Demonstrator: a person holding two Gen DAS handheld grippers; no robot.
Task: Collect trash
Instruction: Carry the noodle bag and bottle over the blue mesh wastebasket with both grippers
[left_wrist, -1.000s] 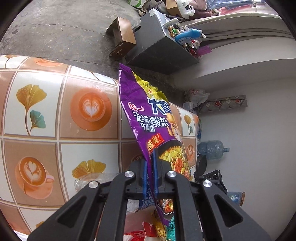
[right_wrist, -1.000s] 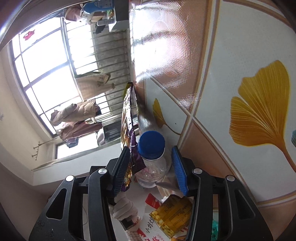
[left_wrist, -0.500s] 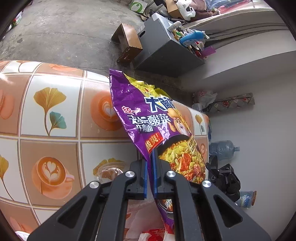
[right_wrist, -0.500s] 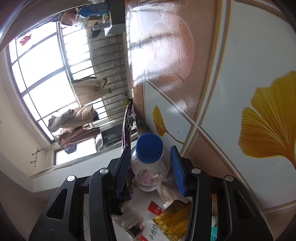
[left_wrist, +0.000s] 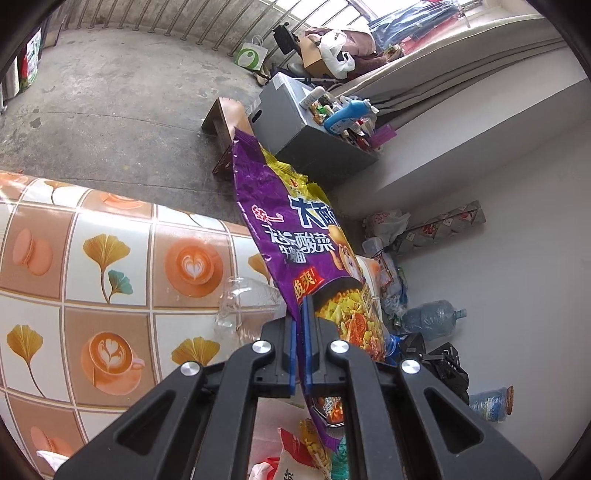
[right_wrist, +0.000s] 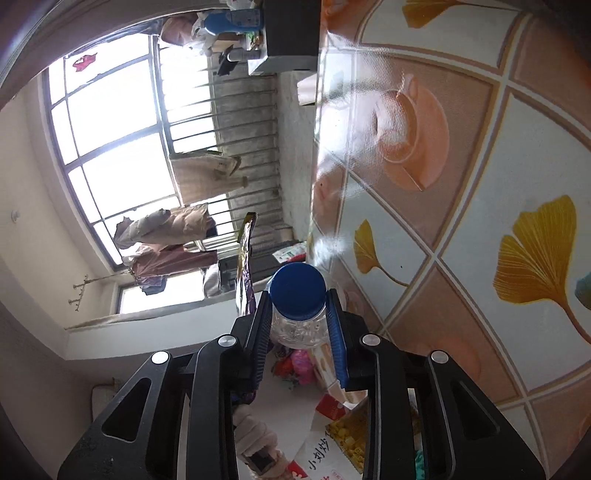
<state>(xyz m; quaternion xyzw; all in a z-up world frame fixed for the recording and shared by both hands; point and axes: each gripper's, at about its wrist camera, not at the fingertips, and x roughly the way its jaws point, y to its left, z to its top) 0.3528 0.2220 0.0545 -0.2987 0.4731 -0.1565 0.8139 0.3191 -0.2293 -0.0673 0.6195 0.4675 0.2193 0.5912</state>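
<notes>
We hold the left gripper (left_wrist: 300, 317) clamped on the lower edge of the crinkled purple foil noodle wrapper (left_wrist: 295, 236), so the flat sheet stands up beyond its jaws. The right gripper (right_wrist: 298, 314) has just been closing; its jaws now grasp the clear plastic bottle with a blue cap (right_wrist: 297, 291) by the neck, cap forward. Beyond both lies the tile-patterned vinyl tablecloth (left_wrist: 110, 258), with further packets below the jaws.
</notes>
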